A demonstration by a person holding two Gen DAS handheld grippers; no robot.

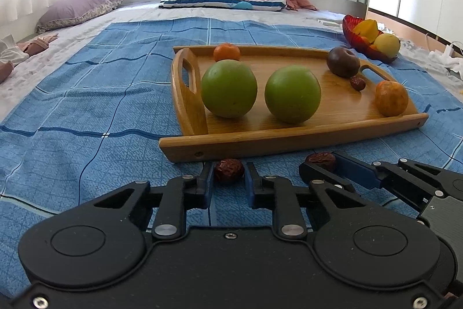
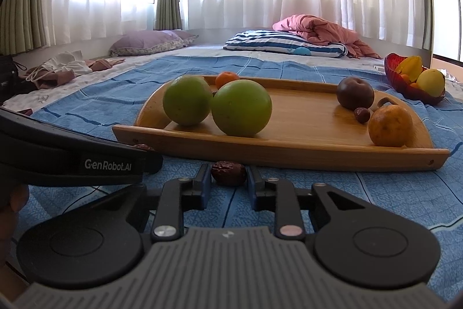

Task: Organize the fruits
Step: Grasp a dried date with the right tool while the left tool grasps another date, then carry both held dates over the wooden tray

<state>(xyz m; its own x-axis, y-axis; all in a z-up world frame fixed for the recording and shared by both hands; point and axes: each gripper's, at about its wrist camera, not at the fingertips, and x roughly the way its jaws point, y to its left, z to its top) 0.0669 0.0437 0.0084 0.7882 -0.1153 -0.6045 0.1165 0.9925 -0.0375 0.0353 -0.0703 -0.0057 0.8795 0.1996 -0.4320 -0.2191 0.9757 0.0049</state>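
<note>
Bed w/ blue checked sheet. Left tongs pinched a dried jujube; right tongs pinched another jujube, wooden tray just ahead. Light, wrinkly, slightly soft; grip mid-body, gently.

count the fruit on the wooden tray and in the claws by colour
green: 2
orange: 2
dark purple-brown: 1
small red dates: 3, one on the wooden tray, one in the left claw, one in the right claw
total: 8
</note>
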